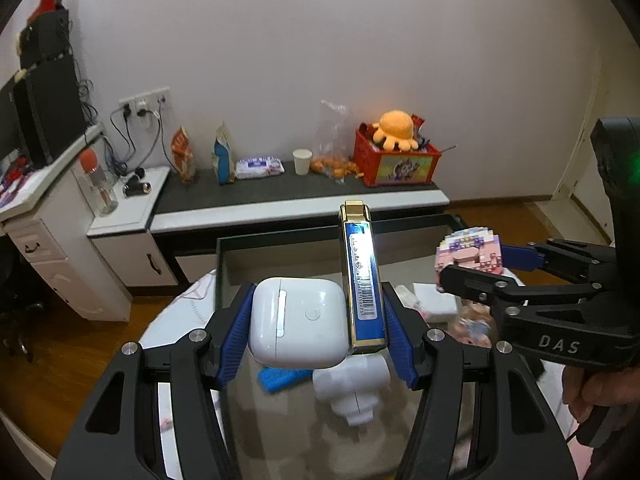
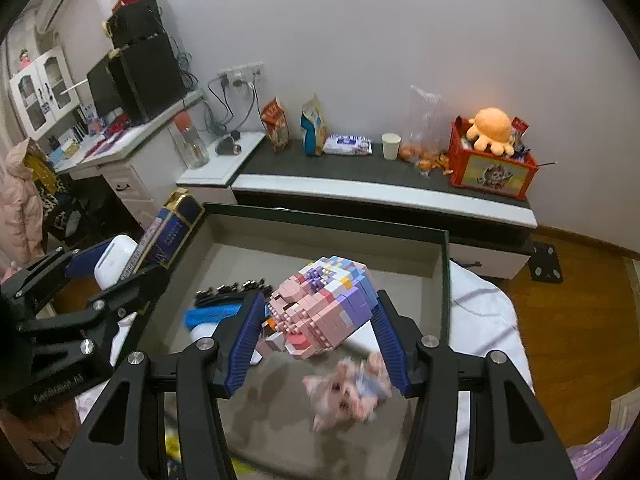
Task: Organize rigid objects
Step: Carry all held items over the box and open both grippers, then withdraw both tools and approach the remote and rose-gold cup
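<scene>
My left gripper (image 1: 316, 320) is shut on a white earbuds case (image 1: 294, 324) and a blue-and-gold box (image 1: 363, 276) side by side, held above a grey storage bin (image 1: 280, 248). My right gripper (image 2: 318, 324) is shut on a pink and purple block figure (image 2: 320, 306), held over the same bin (image 2: 332, 224). The right gripper also shows in the left wrist view (image 1: 480, 268), with the block figure (image 1: 470, 256). The left gripper (image 2: 116, 268) shows at the left of the right wrist view with the case (image 2: 116, 258) and box (image 2: 168, 232).
In the bin lie a blue flat piece (image 2: 212, 314), black clips (image 2: 228, 290), a white object (image 1: 352, 388) and a small blurred pink doll (image 2: 348, 388). Behind stands a low dark-topped cabinet (image 1: 300, 196) with a red crate (image 1: 394, 164), a paper cup (image 1: 302, 161) and snack bags.
</scene>
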The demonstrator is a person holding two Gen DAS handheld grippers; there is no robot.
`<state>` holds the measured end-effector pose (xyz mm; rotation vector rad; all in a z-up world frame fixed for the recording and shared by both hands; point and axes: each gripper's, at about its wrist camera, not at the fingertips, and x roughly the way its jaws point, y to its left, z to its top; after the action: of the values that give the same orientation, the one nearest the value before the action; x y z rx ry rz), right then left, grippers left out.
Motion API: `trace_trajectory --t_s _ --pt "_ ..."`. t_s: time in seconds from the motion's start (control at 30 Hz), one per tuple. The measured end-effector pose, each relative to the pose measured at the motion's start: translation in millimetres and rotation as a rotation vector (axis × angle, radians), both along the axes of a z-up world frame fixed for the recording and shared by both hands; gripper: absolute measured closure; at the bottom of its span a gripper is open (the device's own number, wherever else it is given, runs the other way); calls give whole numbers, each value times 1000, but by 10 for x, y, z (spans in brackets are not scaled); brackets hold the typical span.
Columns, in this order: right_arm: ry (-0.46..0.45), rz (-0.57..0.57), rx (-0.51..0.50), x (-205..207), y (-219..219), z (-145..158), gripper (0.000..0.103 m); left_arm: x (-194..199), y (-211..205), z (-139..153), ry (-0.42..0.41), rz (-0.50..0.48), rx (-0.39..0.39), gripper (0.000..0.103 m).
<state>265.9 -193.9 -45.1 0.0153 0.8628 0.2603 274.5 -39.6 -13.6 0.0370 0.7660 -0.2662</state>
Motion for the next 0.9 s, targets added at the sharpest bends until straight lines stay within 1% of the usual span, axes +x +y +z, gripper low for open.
trace_trajectory --t_s 0.17,0.33,0.37,0.4,0.43,0.47,0.5,0.53,0.6,0.63,0.77,0.9 --pt "62 -9 -13 342 -32 -227 47 286 -67 -212 59 4 8 42" --pt "104 -22 -29 483 -57 -355 47 395 -142 -349 95 0 47 41" --pt "111 -27 -34 490 -66 -374 46 400 -139 -355 95 6 54 40" --pt "117 -31 -40 502 -66 -385 46 406 -133 -360 95 13 59 34" --pt "123 -33 -43 515 -62 -389 46 416 -118 -356 94 18 58 26" --pt "126 -37 -39 523 -73 -394 45 402 -112 -344 88 21 53 22" --pt "129 -45 -34 513 -93 -395 41 384 -108 -330 83 23 51 17" --pt "126 -50 -32 513 -102 -382 32 362 -107 -310 78 24 53 14" --pt "116 -54 -22 472 -120 -339 24 311 -96 -264 68 28 58 10" --pt "117 -56 -22 460 -127 -322 23 284 -77 -236 64 30 57 8" --pt "106 -57 -29 359 -115 -230 22 132 -22 -107 42 44 54 7" --pt "79 -75 25 192 -168 -97 19 -101 42 66 3 50 48 4"
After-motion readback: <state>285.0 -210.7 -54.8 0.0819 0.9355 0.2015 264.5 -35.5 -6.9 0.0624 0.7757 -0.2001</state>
